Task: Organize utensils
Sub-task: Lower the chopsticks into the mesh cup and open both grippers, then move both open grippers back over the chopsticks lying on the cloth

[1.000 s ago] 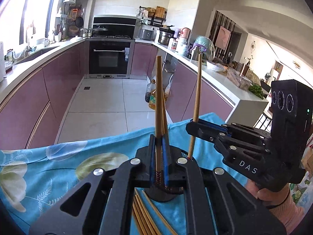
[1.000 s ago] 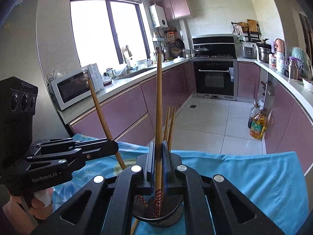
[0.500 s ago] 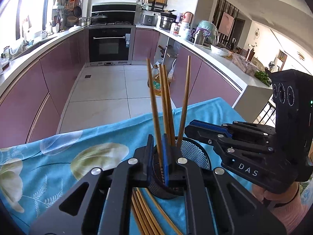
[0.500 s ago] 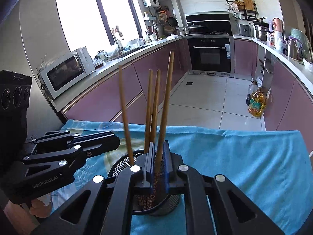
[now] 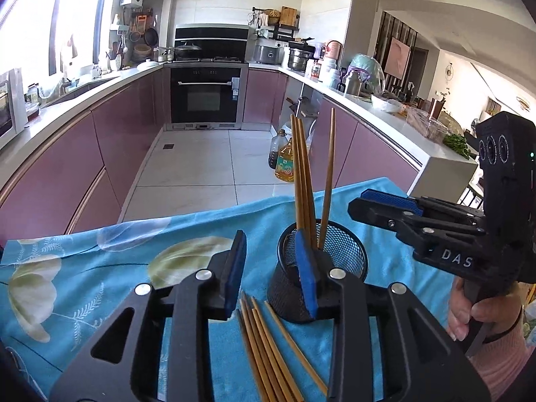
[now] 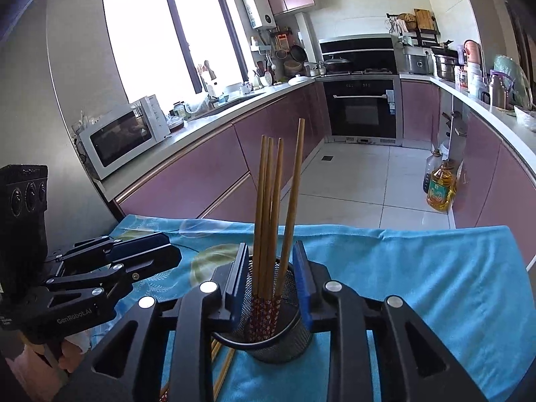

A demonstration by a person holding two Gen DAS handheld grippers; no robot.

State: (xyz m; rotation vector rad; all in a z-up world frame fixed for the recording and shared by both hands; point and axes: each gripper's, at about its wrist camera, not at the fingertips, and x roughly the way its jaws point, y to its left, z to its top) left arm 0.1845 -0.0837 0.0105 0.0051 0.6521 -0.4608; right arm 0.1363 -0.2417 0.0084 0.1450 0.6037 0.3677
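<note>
Chopsticks (image 6: pixel 268 221) show patterned tips inside the holder (image 6: pixel 278 338) only from the right wrist.

A table surface is covered by a blue floral cloth (image 5: pixel 110 268). A black mesh cup (image 5: pixel 338 261) is stood upright on the cloth right of centre. Loose chopsticks (image 5: pixel 268 345) are laid flat on the cloth, fanned at about 7 o'clock from the cup, just beside its base.
</note>
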